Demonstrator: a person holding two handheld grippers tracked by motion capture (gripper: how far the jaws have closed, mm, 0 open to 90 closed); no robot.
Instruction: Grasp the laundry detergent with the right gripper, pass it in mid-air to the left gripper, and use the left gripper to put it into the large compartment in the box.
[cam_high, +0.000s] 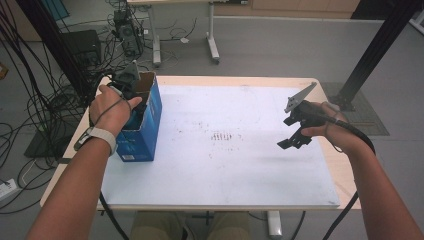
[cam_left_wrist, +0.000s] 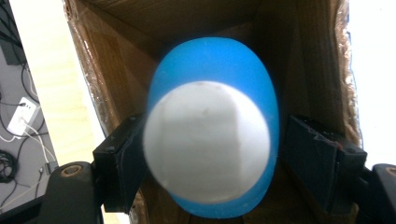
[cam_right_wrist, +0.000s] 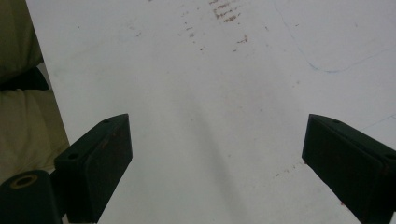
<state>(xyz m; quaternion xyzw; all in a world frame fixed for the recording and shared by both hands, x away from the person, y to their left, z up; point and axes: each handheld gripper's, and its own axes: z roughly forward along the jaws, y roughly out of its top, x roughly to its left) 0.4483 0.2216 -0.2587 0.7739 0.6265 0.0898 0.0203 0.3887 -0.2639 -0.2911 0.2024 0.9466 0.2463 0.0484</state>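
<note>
We see the left gripper (cam_left_wrist: 210, 154) reaching down into the box (cam_high: 142, 125), its jaws apart on either side of a blue cup (cam_left_wrist: 215, 126); whether the pads touch it we cannot tell. The right gripper (cam_right_wrist: 215, 163) hovers over the white mat (cam_high: 225, 150), jaws wide and empty.

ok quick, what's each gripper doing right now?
Left gripper: open inside the box, jaws around the blue and white thing, a gap on one side.
Right gripper: open, empty, above the white mat.
</note>
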